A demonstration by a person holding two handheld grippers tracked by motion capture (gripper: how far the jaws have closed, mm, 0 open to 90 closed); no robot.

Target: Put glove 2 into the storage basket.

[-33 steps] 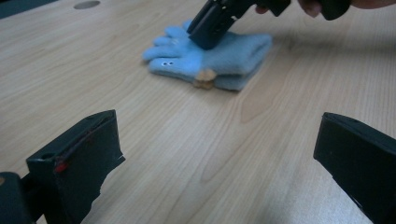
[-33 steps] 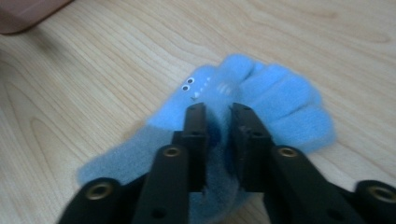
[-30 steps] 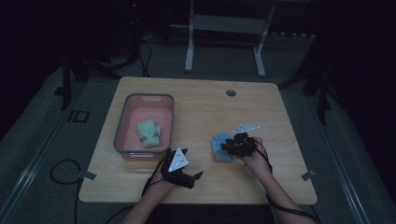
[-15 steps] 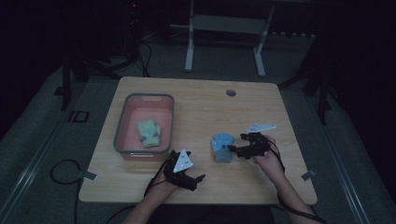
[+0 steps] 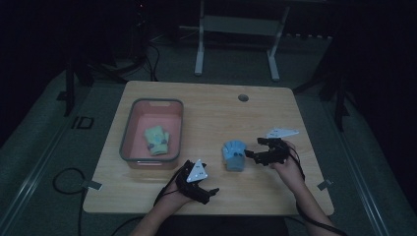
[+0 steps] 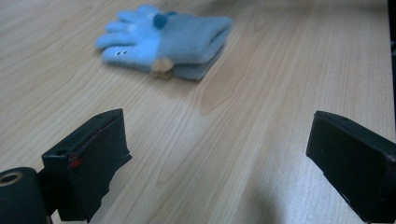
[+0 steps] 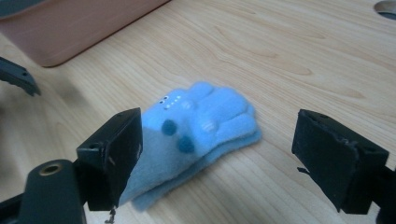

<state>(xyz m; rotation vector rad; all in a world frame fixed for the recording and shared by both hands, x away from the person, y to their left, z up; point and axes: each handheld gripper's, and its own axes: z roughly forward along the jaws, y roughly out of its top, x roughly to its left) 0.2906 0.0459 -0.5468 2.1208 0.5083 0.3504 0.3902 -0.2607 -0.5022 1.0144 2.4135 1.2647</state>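
Your blue gloves [image 5: 234, 156] lie stacked flat on the table [image 5: 211, 105], right of the pink bin [image 5: 129, 132] (green pair inside). Your right tool [image 5: 252, 154] gapes empty just beside them, probably lined up to pinch; a second ago it sat over them. Your left tool [image 5: 207, 192] waits wide open, well apart

Left gripper [image 5: 210, 192] sits low at the near edge of the surface [image 5: 211, 113], held by the left hand [image 5: 177, 194], forearm entering from the bottom; jaws spread wide with nothing between them in the left gripper view. Right gripper [image 5: 252, 155] is held by the right hand [image 5: 287, 167] at the right side, pointing left across the surface, jaws wide apart, gripping nothing.
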